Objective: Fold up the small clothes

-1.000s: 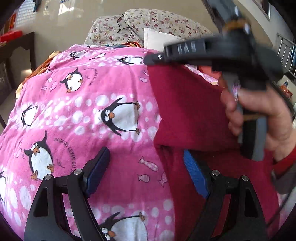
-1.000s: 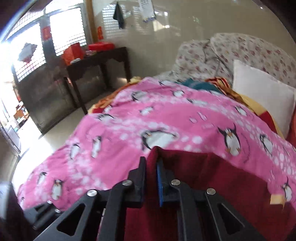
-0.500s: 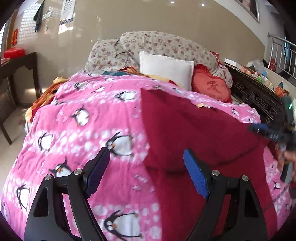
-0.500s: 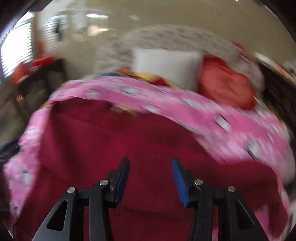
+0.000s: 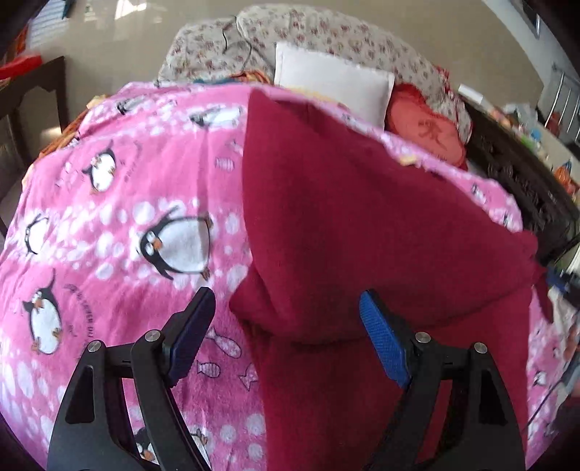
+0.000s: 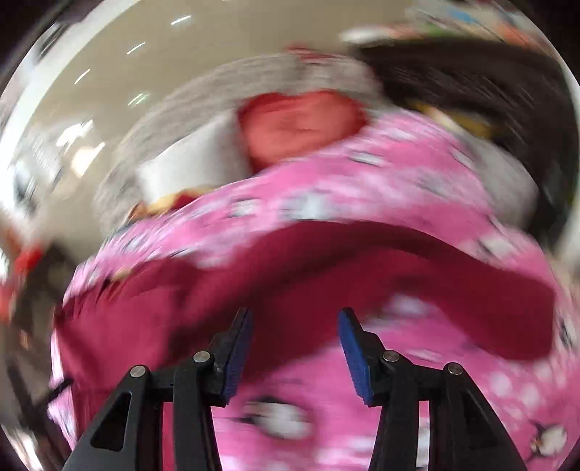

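I saw a pink penguin blanket (image 5: 119, 224) covering the bed | white pillow (image 5: 333, 85) far, right of centre | red cushion (image 5: 427, 130) touching its right | floral bedding (image 5: 326, 32) behind | dark table (image 5: 32, 90) far left

pink penguin blanket (image 5: 119, 224) covers bed; dark red garment (image 5: 362, 224) apparently folded on it.

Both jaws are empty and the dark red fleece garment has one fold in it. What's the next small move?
Probably bring the open right hand-held gripper down to the dark red fleece garment's unfolded lower edge on the pink penguin blanket; the open left hand-held gripper already hovers over the folded corner.
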Demonstrator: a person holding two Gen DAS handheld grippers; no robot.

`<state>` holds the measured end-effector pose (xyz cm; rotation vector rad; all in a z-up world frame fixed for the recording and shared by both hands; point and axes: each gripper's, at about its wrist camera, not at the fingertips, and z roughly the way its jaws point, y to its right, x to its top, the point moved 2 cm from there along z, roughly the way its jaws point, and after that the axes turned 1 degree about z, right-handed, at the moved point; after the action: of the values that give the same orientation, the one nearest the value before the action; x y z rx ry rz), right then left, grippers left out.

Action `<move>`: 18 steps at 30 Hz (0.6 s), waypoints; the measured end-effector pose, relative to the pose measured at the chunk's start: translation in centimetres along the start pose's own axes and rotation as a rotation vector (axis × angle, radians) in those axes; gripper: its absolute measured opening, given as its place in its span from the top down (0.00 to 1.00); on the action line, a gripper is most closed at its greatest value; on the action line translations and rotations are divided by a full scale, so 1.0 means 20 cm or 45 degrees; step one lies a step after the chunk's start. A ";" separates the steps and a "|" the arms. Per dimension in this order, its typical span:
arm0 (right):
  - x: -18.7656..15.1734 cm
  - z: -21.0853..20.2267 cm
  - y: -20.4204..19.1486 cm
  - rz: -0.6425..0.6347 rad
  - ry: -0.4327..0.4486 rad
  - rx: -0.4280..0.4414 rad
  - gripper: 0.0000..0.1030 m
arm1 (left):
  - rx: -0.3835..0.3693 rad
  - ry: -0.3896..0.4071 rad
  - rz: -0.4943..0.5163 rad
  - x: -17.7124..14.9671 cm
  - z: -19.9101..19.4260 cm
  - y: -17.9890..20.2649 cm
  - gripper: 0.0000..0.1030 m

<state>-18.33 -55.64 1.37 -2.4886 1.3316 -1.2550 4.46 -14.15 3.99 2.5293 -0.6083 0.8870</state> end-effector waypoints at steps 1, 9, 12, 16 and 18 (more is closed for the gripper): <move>0.00 0.00 0.11 0.099 0.003 0.029 0.54 | -0.003 0.025 0.003 0.01 -0.02 0.01 0.20; 0.03 0.19 0.39 0.671 0.040 0.338 0.52 | -0.001 0.047 0.073 -0.03 -0.05 0.09 0.20; 0.04 0.23 0.53 0.922 0.139 0.505 0.52 | 0.007 0.022 0.064 -0.03 -0.03 0.08 0.20; 0.13 0.14 0.61 0.863 0.239 0.406 0.90 | -0.005 0.043 0.040 -0.03 -0.06 0.05 0.20; 0.21 0.03 0.50 0.694 0.270 0.365 0.92 | -0.012 0.054 0.031 -0.02 -0.08 0.04 0.20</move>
<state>-23.33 -65.12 -0.29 -1.6799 1.5901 -1.4584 3.06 -13.90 4.97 2.4931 -0.6294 0.9412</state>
